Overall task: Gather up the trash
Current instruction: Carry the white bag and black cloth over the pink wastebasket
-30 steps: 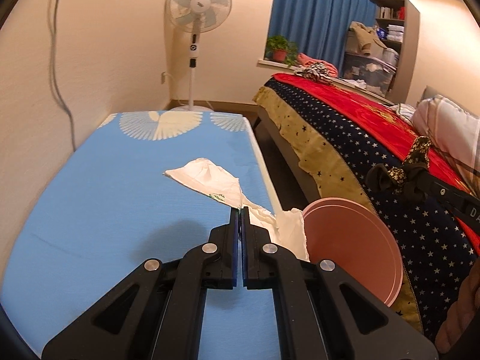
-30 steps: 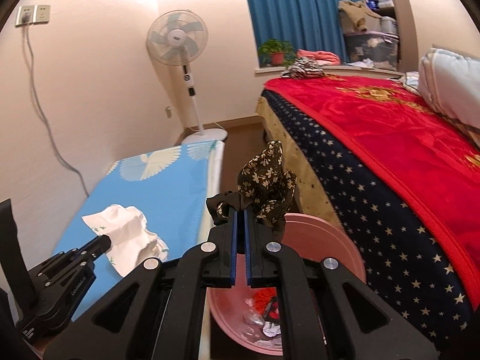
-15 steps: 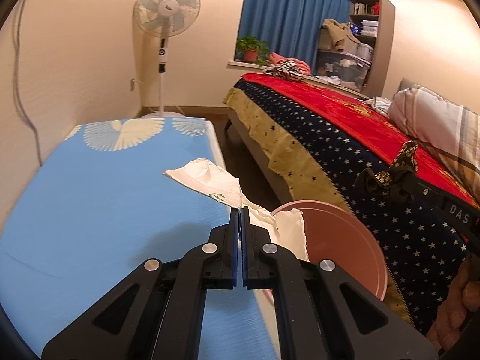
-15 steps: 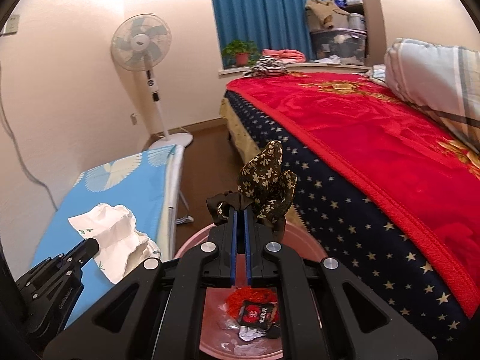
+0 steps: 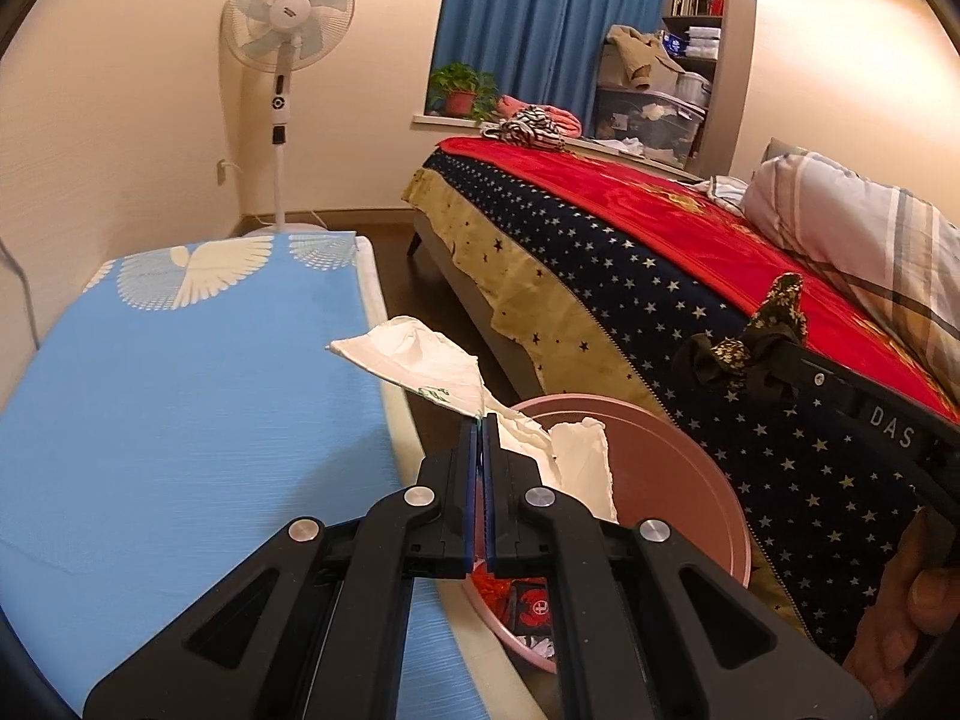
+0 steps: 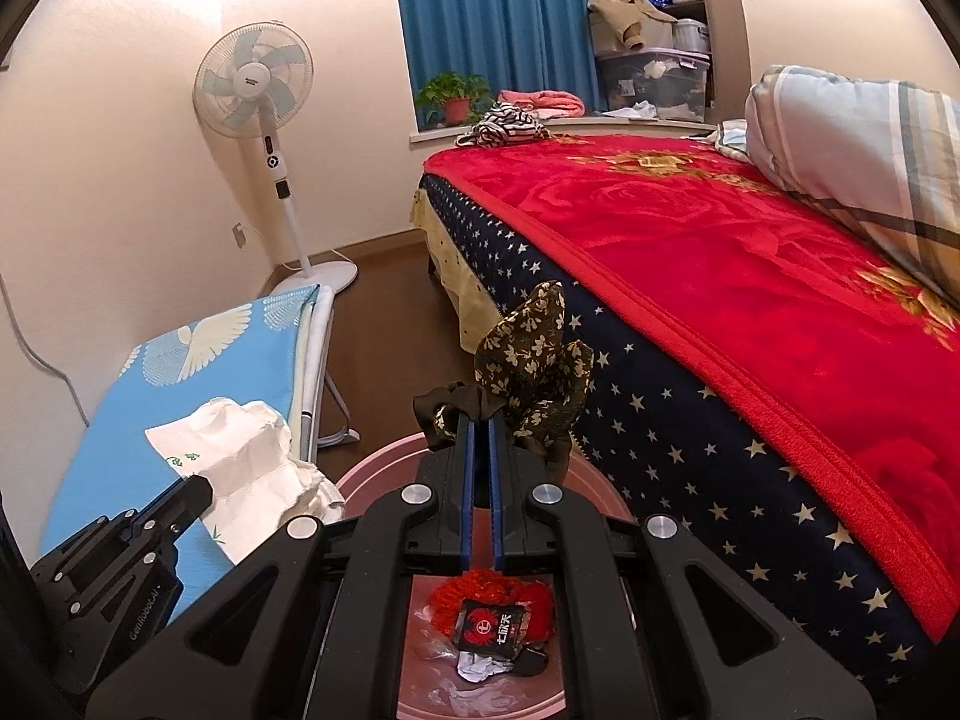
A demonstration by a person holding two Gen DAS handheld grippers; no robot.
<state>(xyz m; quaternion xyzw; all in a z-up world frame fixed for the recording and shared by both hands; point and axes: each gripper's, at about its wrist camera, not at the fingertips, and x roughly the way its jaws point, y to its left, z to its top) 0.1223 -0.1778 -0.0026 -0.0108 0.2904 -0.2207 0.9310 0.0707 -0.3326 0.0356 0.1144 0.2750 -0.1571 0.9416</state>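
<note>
Pinching white tissue point(image 5: 444, 369), left hand-held gripper point(image 5: 479, 420) above pink bin point(image 5: 678, 462); right hand-held gripper point(image 6: 480, 425) clamps floral cloth point(image 6: 531, 369).

Warm, dim indoor light washes the cream wall point(image 5: 120, 120) behind the standing fan point(image 5: 288, 18), brightest at upper right, while fisheye distortion bows the bed point(image 6: 720, 276) and blackens the frame corners; focus stays sharp, with soft shadows and no harsh glare.
</note>
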